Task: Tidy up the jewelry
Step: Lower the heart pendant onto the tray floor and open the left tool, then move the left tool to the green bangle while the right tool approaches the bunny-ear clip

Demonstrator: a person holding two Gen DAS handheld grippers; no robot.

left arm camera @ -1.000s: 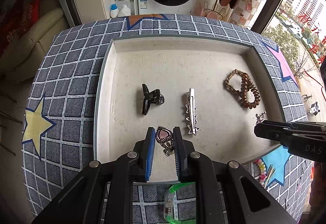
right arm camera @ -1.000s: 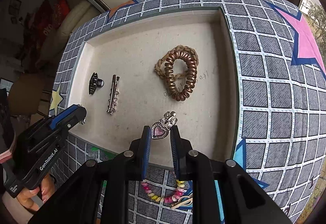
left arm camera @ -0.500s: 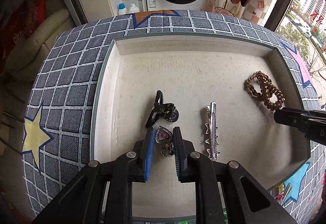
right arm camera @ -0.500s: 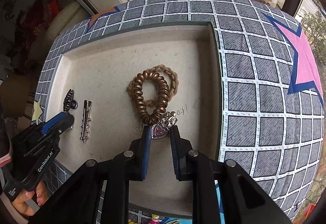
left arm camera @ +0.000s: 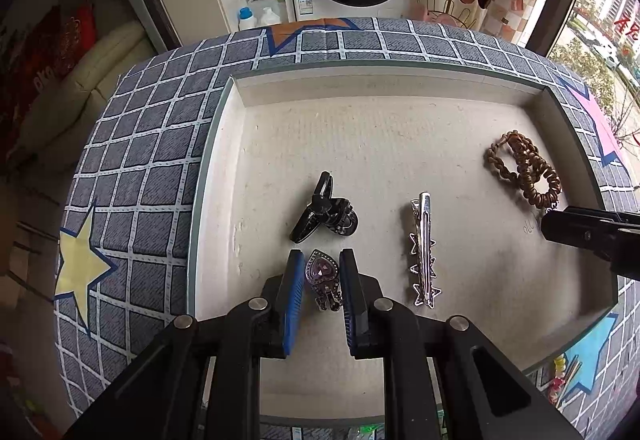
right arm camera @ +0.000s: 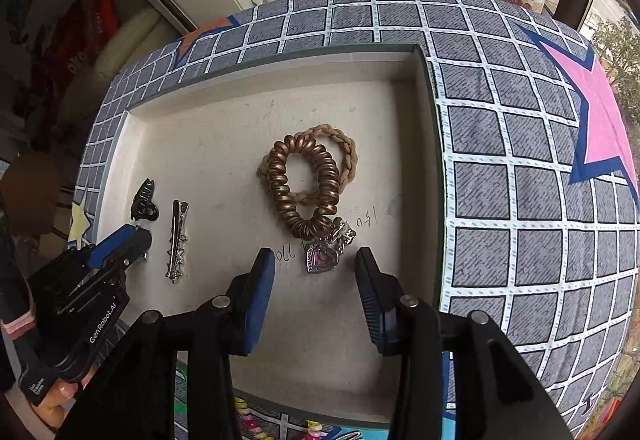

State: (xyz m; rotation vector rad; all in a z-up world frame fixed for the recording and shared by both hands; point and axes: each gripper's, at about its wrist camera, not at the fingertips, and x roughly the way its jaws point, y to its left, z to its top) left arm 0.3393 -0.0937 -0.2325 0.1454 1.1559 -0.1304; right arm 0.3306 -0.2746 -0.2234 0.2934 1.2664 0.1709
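So the right gripper [right arm camera: 315, 264] has just been opening, dropping its heart clip [right arm camera: 322, 257] in the tray [right arm camera: 427, 168] at lower centre, touching the coil hair tie [right arm camera: 304, 184]. Left gripper [left arm camera: 319, 272] pinches another heart clip [left arm camera: 321, 272] below the black claw clip [left arm camera: 324, 210]. Probably releases next.

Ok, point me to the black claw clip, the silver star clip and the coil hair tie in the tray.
black claw clip [left arm camera: 323, 214], left wrist view, on its hinge.
silver star clip [left arm camera: 423, 248], left wrist view, mid-bar.
coil hair tie [right arm camera: 280, 176], right wrist view, on the left side of its coil.
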